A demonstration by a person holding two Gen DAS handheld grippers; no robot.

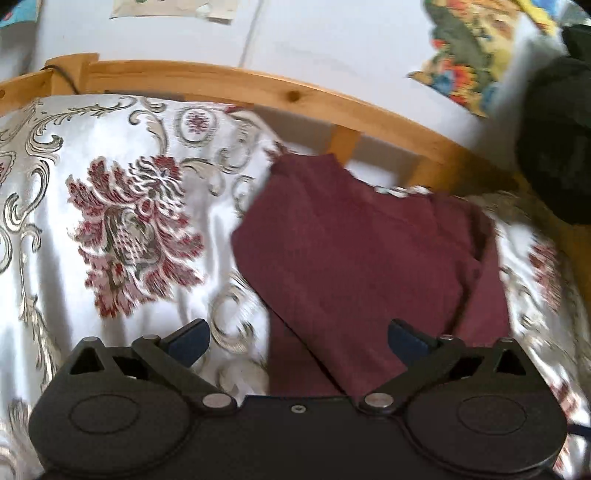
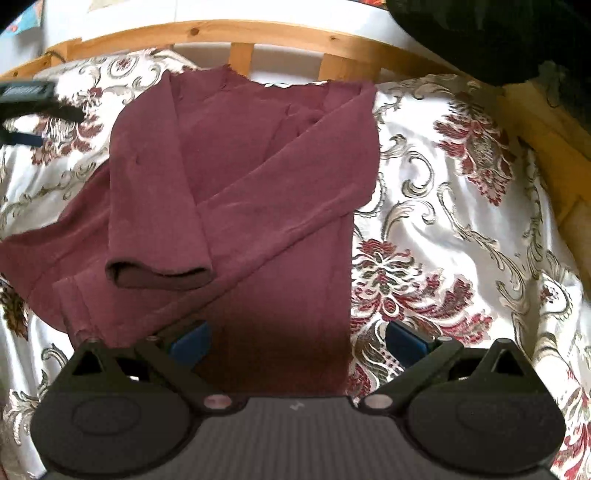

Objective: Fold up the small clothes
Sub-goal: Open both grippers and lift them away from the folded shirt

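Bed covered by white satin bedspread (image 1: 55, 258) with red floral and grey scroll pattern. Pine bed rail (image 2: 280, 35) behind. Bright patterned cloth (image 1: 469, 55) beyond rail; dark object (image 1: 554, 147) at right

Both grippers have their jaws spread wide and hold nothing. The left gripper (image 1: 298, 341) looks blurred, perhaps from motion; the right gripper (image 2: 297, 341) points forward, level.

Bright, soft daylight in both fisheye views. The left wrist view is smeared by motion blur. The satin bedspread (image 2: 461, 206) shows pale glare. A dark shadow falls on the maroon shirt (image 2: 258, 184) nearest the camera. Edges curve strongly.
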